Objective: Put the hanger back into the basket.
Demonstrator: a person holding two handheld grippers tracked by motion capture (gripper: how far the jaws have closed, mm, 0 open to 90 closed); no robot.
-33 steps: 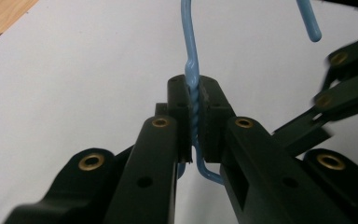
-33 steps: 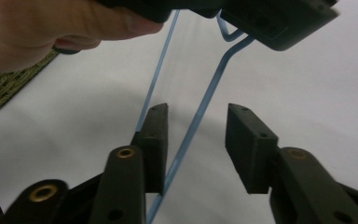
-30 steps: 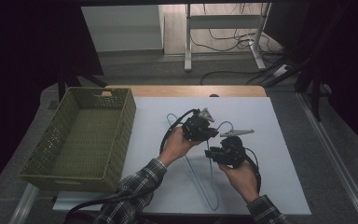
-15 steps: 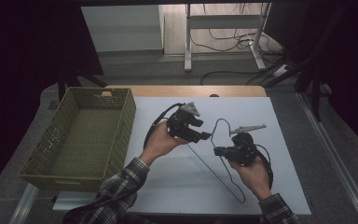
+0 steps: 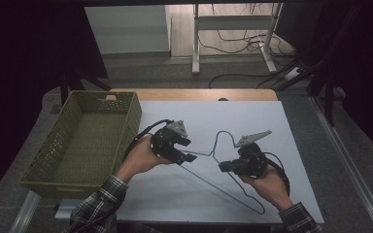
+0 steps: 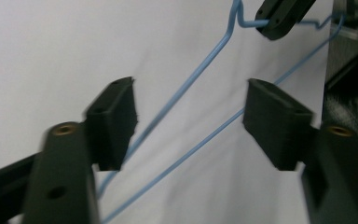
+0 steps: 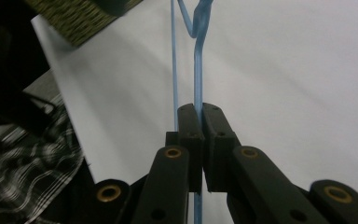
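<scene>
On a smooth white table sheet [image 5: 281, 126], right of a woven green rectangular basket [image 5: 85, 141], lies a thin blue wire hanger [image 5: 223, 187]; the right gripper [image 7: 199, 112] is clamped on one wire arm, while the left gripper [image 6: 189, 109] is spread wide around both wires, touching neither.

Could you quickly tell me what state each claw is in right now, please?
Left claw: open, jaws apart with the blue wire hanger running between them.
Right claw: shut on the hanger's wire.
</scene>
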